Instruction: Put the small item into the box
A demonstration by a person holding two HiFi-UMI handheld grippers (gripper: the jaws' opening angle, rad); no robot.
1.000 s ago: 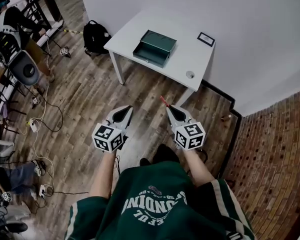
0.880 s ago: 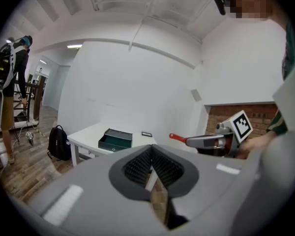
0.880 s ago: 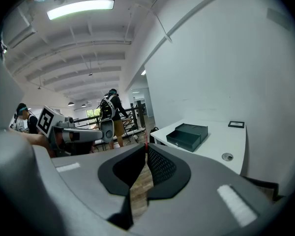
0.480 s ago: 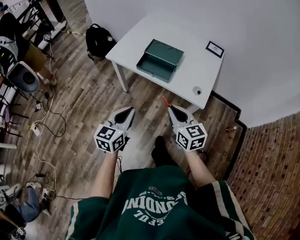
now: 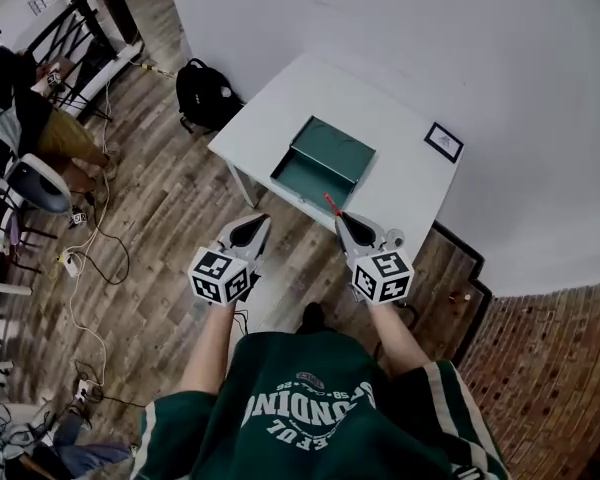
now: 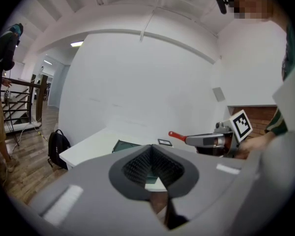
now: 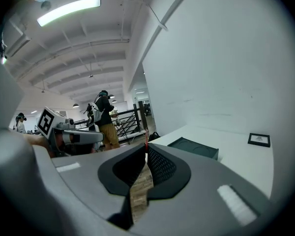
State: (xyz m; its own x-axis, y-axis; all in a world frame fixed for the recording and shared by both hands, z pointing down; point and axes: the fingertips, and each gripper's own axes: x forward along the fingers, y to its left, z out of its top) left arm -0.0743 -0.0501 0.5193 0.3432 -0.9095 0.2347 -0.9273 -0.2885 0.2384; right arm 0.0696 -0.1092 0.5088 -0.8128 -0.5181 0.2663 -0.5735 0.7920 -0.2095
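Observation:
In the head view an open dark green box (image 5: 325,158) lies on a white table (image 5: 270,118). A small round pale item (image 5: 393,236) sits near the table's front right corner, partly hidden behind my right gripper (image 5: 338,216). That gripper is shut, with a red tip at its front, and hovers over the table's near edge. My left gripper (image 5: 252,220) is shut too and hangs over the floor just short of the table. The box (image 6: 125,145) shows past the left gripper (image 6: 151,149), and the box (image 7: 194,147) also shows right of the right gripper (image 7: 146,150).
A small black-framed card (image 5: 444,141) lies at the table's back right, by the white wall. A black backpack (image 5: 205,93) sits on the wood floor left of the table. Chairs, cables and a seated person (image 5: 20,98) fill the far left. Another person (image 7: 102,119) stands by a railing.
The table and box have come nearer in the head view, and the right gripper's tip now overlaps the table's front edge. Both grippers keep the same pose, shut.

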